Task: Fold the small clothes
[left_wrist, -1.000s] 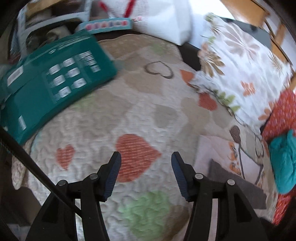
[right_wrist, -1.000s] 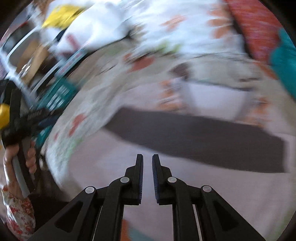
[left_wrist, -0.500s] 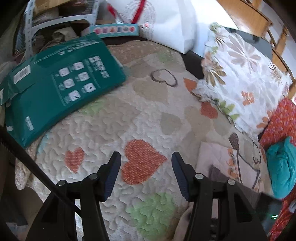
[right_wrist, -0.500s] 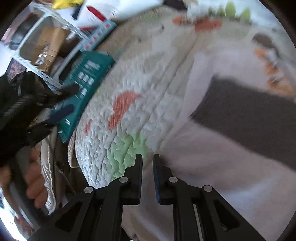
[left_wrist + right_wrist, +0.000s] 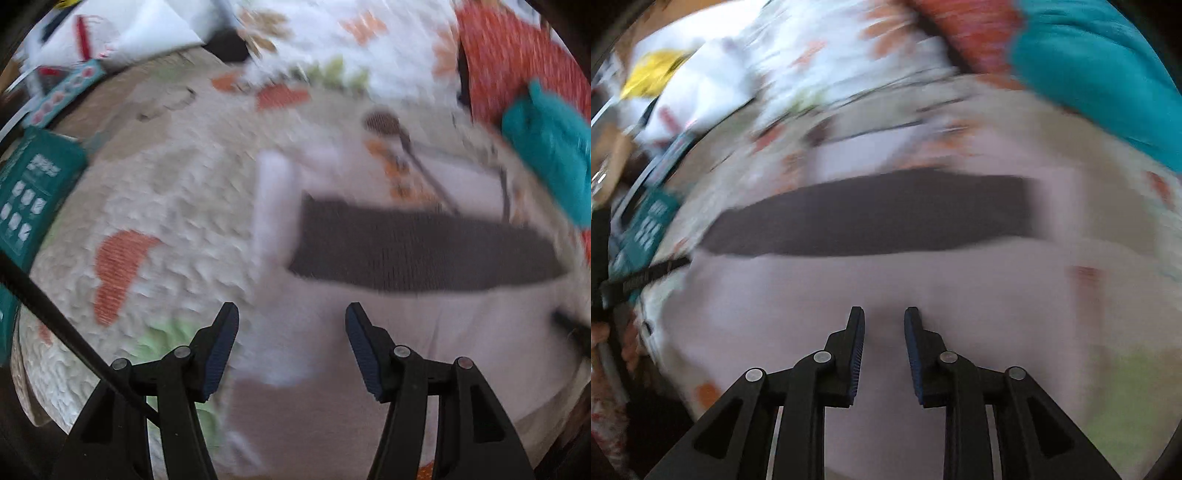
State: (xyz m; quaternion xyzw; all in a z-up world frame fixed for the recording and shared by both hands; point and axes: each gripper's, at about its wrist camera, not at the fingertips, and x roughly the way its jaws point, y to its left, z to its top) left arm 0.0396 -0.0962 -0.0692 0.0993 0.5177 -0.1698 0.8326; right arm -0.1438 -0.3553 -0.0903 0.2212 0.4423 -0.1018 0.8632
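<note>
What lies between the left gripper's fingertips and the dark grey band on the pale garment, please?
In the left wrist view, only the garment's own pale pinkish cloth lies between the left gripper and the dark grey band; the blur hides finer detail.

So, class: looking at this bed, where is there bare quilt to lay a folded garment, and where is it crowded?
Bare heart-print quilt lies between the green box at its left edge and the pale garment with the dark band. The far right is crowded: floral pillow, red cushion and teal cloth sit close together. Both views are blurred.
</note>
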